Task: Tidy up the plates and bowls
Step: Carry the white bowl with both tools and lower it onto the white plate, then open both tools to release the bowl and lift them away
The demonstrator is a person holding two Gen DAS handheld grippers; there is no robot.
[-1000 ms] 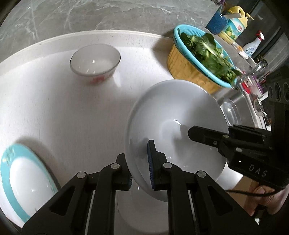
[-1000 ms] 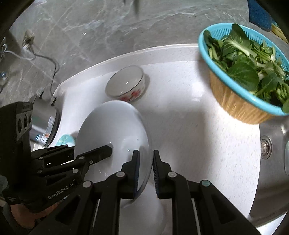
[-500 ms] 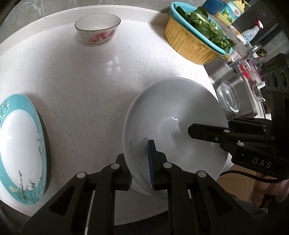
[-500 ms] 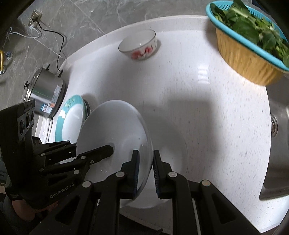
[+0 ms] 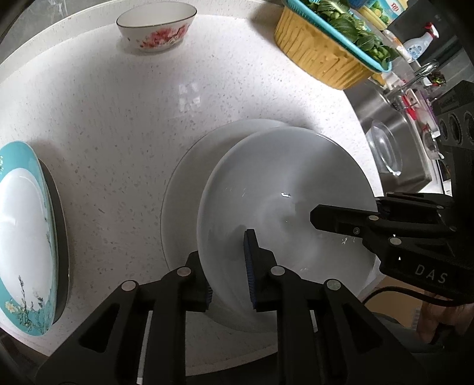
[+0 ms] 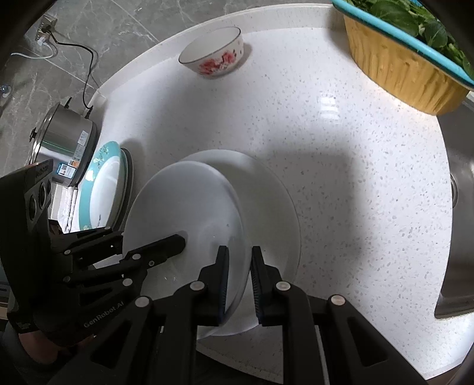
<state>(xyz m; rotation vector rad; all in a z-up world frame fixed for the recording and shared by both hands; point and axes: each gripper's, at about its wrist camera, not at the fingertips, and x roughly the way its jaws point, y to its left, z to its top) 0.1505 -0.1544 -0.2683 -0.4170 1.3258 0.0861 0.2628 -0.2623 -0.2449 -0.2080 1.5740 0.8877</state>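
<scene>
Lower now than a moment ago, the white bowl has come down over the white plate lying on the tabletop, and that plate shows far more fully beneath it. Both tools grip the bowl by its rim from opposite sides. The left hand-held gripper has one finger inside the bowl and one outside, and its jaws are easing apart with the rim between them; its pads look barely pressed, though contact is hard to judge at this angle. The right hand-held gripper is clenched on the far rim, a pad on either face of the wall.

From the right wrist view the bowl sits off-centre, toward the plate's left side, and tilted. To finish this well, I would level the bowl and slide it to the middle of the plate before letting go, and keep the right grip firm until the base rests flat. Letting one side go early risks a tip and a clatter.

Other dishes wait: a flowered bowl near the back edge, well apart, and a teal-rimmed plate stacked on a darker one at the left, beside a steel pot. A basket of greens stands near the sink.
</scene>
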